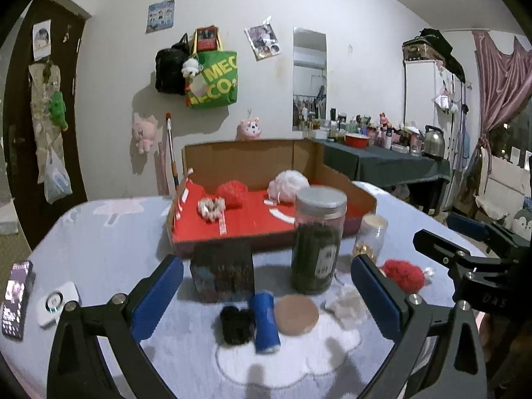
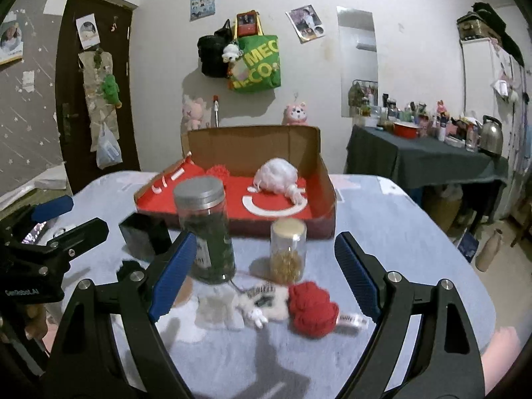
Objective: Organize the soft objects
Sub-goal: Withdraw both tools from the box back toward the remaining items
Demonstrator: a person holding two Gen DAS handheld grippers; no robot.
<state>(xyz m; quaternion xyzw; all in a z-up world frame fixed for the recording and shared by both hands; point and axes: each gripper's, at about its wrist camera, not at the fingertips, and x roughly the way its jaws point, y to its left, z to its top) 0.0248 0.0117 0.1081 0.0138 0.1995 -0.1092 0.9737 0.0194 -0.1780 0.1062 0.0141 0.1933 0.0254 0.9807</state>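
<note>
While the right gripper (image 2: 262,272) hung spread and empty above the surface (image 2: 415,259), the red puff (image 2: 312,309) lay just ahead of it and low, toward its right finger, on the near side of the small jar (image 2: 287,249). The puff was roundish, with no clear long axis, its tag pointing right. The left gripper (image 1: 266,286), also spread and empty, faced the black tuft (image 1: 236,327), farther from the puff. The box (image 2: 327,179) stood behind the jar.

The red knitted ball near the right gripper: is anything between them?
No. In the right wrist view the red knitted ball lies on bare tablecloth ahead of the open right gripper.
</note>
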